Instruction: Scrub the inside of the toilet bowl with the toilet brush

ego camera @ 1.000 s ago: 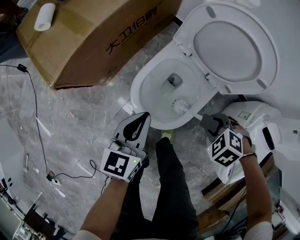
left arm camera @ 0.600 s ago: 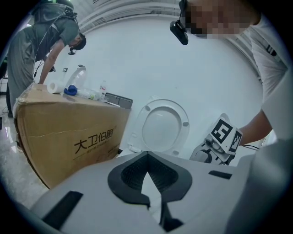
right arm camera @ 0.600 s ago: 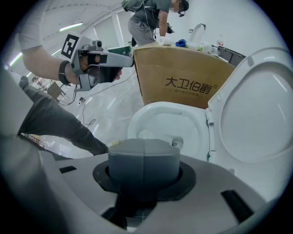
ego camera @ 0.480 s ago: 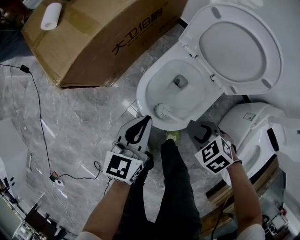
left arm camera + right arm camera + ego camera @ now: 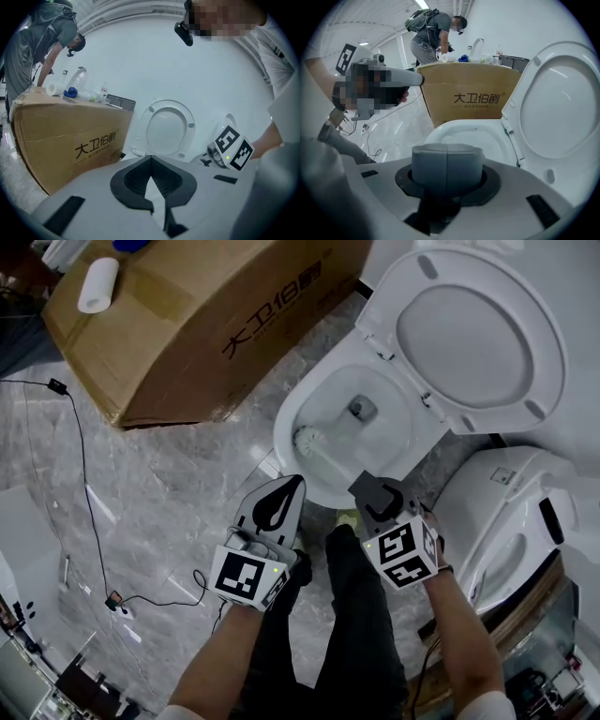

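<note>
The white toilet bowl [image 5: 375, 367] stands open, its lid [image 5: 478, 334] tipped back. Inside it, the white brush head [image 5: 307, 439] presses against the bowl's left wall, and its handle slants down to my right gripper [image 5: 375, 493], which is shut on the handle's grey end [image 5: 446, 166]. In the right gripper view the bowl's rim [image 5: 440, 129] and the lid [image 5: 562, 112] lie just ahead. My left gripper [image 5: 274, 504] hangs below the bowl's front rim, shut with nothing in it; in its own view the left gripper [image 5: 151, 161] points at the lid [image 5: 168, 129].
A large cardboard box [image 5: 187, 315] lies left of the toilet with a paper roll [image 5: 97, 284] on top. A black cable [image 5: 75, 456] runs over the marble floor. Another white toilet body [image 5: 506, 512] stands at right. My leg [image 5: 361, 615] is below the bowl. A person [image 5: 42, 42] bends behind the box.
The brush head has swept from the bowl's front right across to its left wall. My right gripper moved left and nearer the rim with it. The left gripper stayed put.
</note>
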### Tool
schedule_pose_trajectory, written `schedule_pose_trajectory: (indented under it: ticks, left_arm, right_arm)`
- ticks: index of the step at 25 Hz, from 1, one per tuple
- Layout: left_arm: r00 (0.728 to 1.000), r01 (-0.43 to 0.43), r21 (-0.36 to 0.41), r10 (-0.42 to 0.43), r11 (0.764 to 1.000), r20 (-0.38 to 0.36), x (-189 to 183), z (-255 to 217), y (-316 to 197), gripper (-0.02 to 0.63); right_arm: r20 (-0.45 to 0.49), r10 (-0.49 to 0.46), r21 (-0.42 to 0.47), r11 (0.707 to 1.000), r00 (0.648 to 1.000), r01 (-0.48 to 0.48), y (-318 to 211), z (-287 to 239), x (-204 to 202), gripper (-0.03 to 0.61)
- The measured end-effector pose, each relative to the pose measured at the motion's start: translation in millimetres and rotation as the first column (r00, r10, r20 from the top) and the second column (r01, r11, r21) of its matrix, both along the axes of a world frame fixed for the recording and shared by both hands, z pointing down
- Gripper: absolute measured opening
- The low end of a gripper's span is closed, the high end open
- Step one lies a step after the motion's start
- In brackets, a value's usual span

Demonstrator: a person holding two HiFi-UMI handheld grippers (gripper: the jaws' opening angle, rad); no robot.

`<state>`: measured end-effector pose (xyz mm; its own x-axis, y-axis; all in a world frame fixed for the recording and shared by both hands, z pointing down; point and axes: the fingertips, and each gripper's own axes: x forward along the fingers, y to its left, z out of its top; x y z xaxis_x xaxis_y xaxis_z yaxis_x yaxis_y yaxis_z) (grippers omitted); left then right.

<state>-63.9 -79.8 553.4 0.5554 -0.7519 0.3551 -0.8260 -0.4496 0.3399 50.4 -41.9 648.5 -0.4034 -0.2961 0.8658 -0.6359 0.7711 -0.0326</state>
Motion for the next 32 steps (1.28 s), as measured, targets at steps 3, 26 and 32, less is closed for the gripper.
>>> schedule_pose_trajectory:
  ticks: [3, 26, 32]
  left_arm:
    - [1.000, 0.000, -0.002, 0.000, 1.000, -0.002, 3.5, 0.4, -5.0, 0.006]
    - [0.997, -0.073, 0.014, 0.073, 0.997, 0.005, 24.3, -20.3, -8.7, 0.006]
    - [0.997, -0.073, 0.000, 0.073, 0.997, 0.010, 21.7, 11.1, -2.5, 0.008]
  right_arm:
    - [0.023, 0.068, 0.010, 0.998, 0.997, -0.069, -9.9, 1.6, 1.2, 0.153]
    - [-0.005, 0.214, 0.006, 0.977, 0.977, -0.214, 38.9, 7.4, 22.9, 0.155]
    - [-0.029, 0.149, 0.119, 0.982, 0.988, -0.145, 32.5, 43.5, 14.0, 0.155]
